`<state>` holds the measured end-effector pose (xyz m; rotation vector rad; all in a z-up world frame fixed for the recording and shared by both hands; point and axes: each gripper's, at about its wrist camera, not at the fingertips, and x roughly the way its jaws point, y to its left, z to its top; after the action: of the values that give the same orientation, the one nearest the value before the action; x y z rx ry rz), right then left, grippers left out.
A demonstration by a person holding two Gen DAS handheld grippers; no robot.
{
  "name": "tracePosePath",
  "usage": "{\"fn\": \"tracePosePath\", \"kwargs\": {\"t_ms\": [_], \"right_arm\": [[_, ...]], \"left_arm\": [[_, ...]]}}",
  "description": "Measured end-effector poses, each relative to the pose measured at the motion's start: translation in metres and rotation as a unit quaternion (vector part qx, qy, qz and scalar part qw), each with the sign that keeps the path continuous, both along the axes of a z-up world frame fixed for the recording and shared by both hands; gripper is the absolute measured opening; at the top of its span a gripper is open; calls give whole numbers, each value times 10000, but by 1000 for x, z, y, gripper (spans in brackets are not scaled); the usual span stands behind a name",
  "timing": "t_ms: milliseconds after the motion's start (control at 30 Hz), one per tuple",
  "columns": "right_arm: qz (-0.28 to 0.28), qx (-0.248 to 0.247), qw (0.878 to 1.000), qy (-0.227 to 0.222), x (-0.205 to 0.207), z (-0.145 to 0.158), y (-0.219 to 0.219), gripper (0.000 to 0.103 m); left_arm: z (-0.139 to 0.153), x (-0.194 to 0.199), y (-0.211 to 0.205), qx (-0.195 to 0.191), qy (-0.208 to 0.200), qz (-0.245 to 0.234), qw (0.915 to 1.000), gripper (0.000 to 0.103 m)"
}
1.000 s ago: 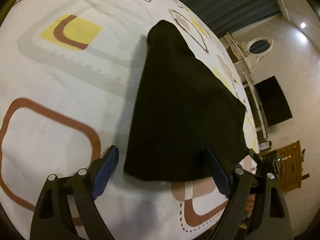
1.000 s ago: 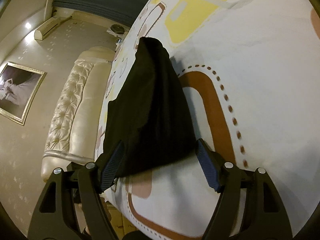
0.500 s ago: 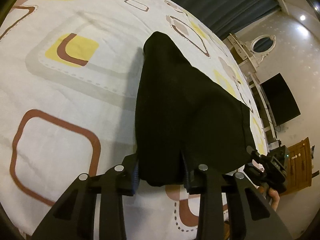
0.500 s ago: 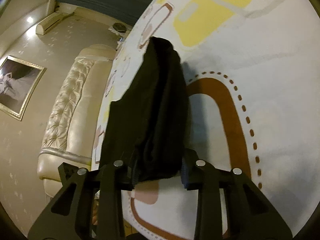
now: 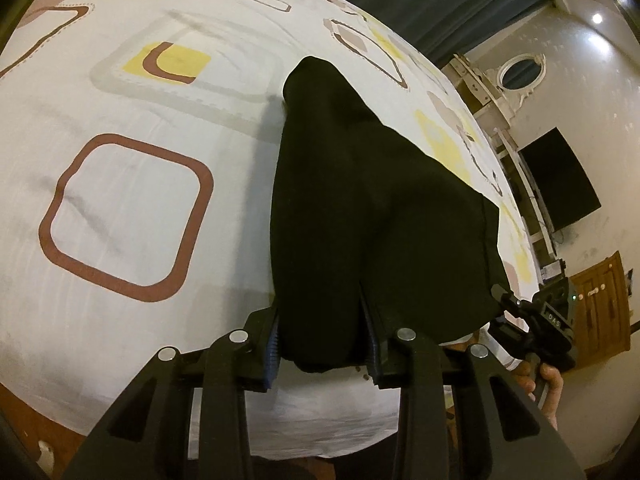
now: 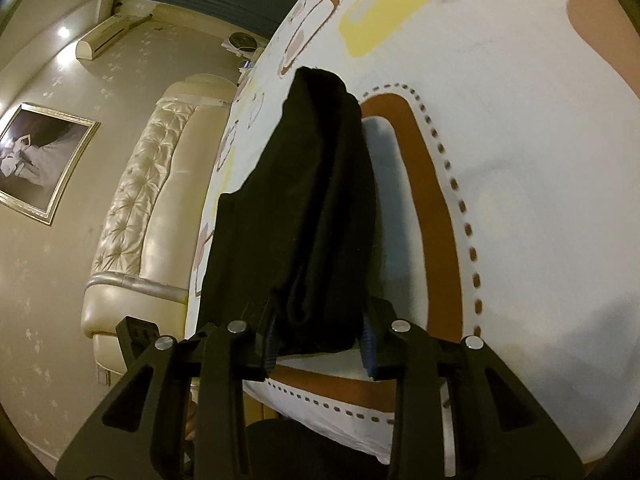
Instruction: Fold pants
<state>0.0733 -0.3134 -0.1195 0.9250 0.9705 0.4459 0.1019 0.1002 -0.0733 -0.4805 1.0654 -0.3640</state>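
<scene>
Black pants (image 5: 360,208) lie folded on a white bedsheet (image 5: 120,208) with brown and yellow squares. My left gripper (image 5: 322,346) is shut on the near left corner of the pants and holds it lifted off the sheet. My right gripper (image 6: 318,342) is shut on the near right corner of the pants (image 6: 312,200), also lifted. The far end of the pants still rests on the bed. The right gripper also shows in the left wrist view (image 5: 536,324), held by a hand.
The bed's near edge runs just under both grippers. A padded cream headboard (image 6: 132,216) stands to the left in the right wrist view. A dark TV (image 5: 560,184), a dresser with an oval mirror (image 5: 520,72) and a wooden cabinet (image 5: 600,304) line the far wall.
Both grippers went from open around the near edge of the pants to shut on it. They have since raised that edge off the sheet and drawn back toward the bed's edge.
</scene>
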Motion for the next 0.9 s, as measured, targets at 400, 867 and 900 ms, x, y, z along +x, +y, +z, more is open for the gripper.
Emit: {"fn": "tracePosePath", "kwargs": {"t_ms": [400,867,900], "right_arm": [[-39,66,9999,83,1,-16,1,31],[-51,148,9999,63,1,-19,-3,32],[-54,160,9998,62,1,-19,-3,33]], "left_arm": [[-9,-1,-3,-57,-52,-23,10000,38],[-11,-3,-1,-104,-17,2,9999,43],[-11,-3,-1,-103,-11,8,9999,45]]}}
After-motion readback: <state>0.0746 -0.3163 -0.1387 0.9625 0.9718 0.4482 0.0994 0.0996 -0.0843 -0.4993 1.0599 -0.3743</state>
